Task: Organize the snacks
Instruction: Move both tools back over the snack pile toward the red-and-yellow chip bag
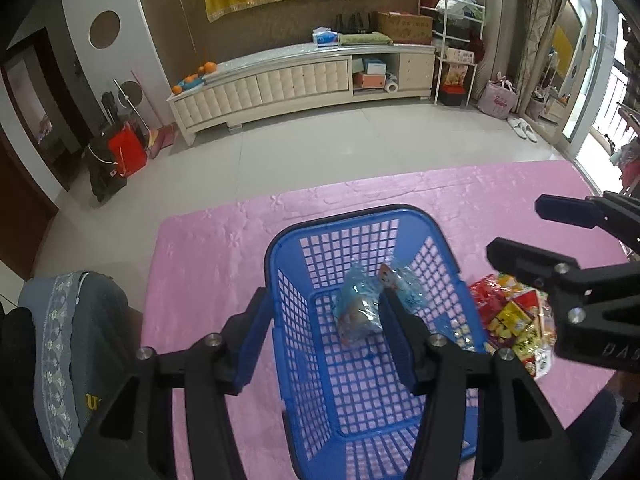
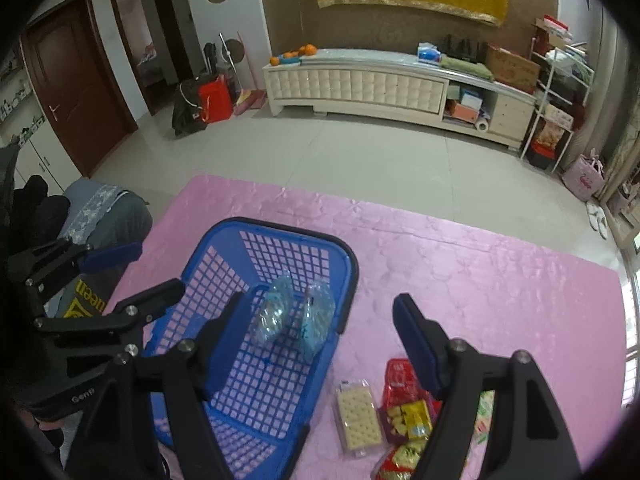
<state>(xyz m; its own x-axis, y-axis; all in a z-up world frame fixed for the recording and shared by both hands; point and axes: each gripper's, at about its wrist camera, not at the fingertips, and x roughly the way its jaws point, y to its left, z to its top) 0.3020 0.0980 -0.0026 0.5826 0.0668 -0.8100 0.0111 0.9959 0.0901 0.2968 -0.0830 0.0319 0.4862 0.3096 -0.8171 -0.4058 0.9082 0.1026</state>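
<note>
Two blue packets [image 2: 294, 312] in blue basket [image 2: 276, 228], left claw [image 1: 324, 328] apart, right claw [image 2: 320, 336] apart

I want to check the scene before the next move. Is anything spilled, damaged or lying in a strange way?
Nothing looks spilled or damaged. The blue basket stands upright on the pink tablecloth with two clear blue packets inside. The other snacks, including a cracker pack, lie in a loose pile beside it, not yet sorted.

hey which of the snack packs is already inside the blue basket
The clear bluish packet lying on the basket floor. The cracker pack and the red and yellow packs lie on the pink cloth beside it.
</note>
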